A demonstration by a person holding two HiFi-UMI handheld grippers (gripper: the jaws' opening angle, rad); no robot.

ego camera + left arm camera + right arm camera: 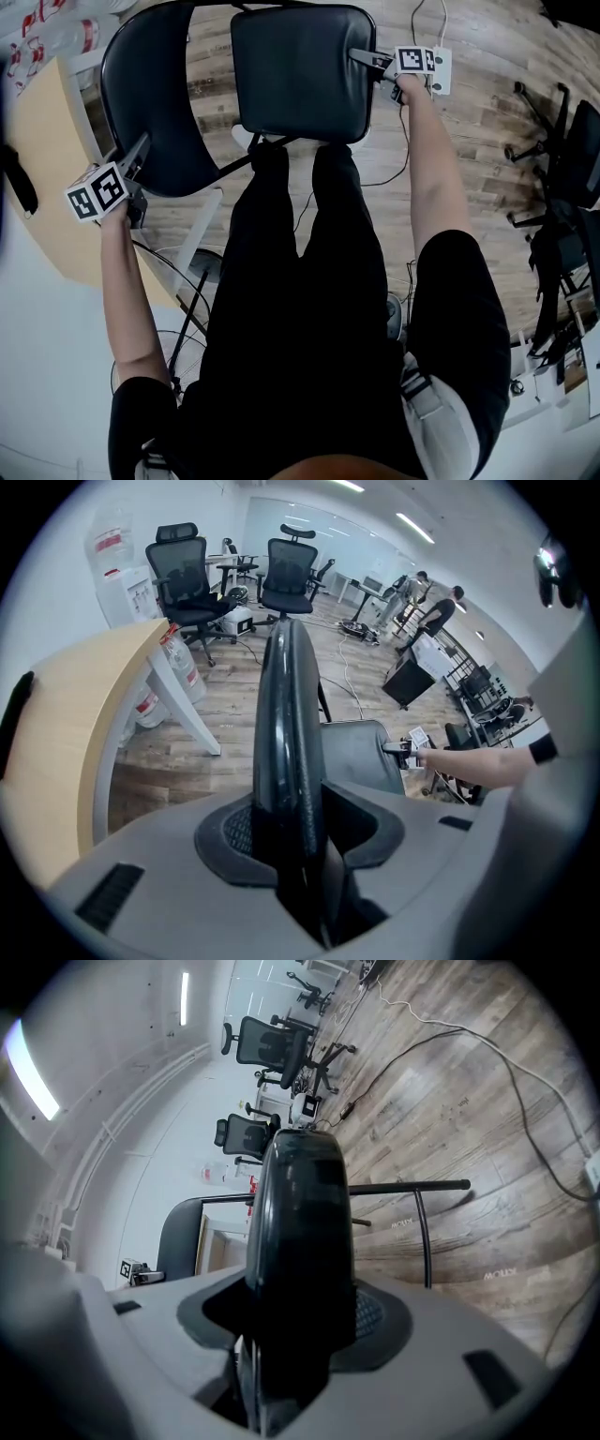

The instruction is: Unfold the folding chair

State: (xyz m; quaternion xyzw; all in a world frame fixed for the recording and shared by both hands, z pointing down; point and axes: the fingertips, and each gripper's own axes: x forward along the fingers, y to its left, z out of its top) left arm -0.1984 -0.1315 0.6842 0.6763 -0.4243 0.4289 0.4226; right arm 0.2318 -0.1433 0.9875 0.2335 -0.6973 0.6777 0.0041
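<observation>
The black folding chair stands on the wood floor in front of me. In the head view its curved backrest [155, 84] is at the upper left and its padded seat [300, 70] at the top centre. My left gripper [141, 148] is shut on the backrest's lower edge, which runs upright between the jaws in the left gripper view [286, 714]. My right gripper [367, 60] is clamped on the seat's right edge. In the right gripper view the thick seat edge [300, 1222] fills the gap between the jaws. The chair's thin black frame tube [412, 1187] shows beyond it.
A light wooden table [47, 169] stands close at the left of the chair. Cables [403, 159] and a white power strip [441, 70] lie on the floor at the right. Office chairs [286, 569] stand further off. My legs in black trousers [300, 281] are right in front of the seat.
</observation>
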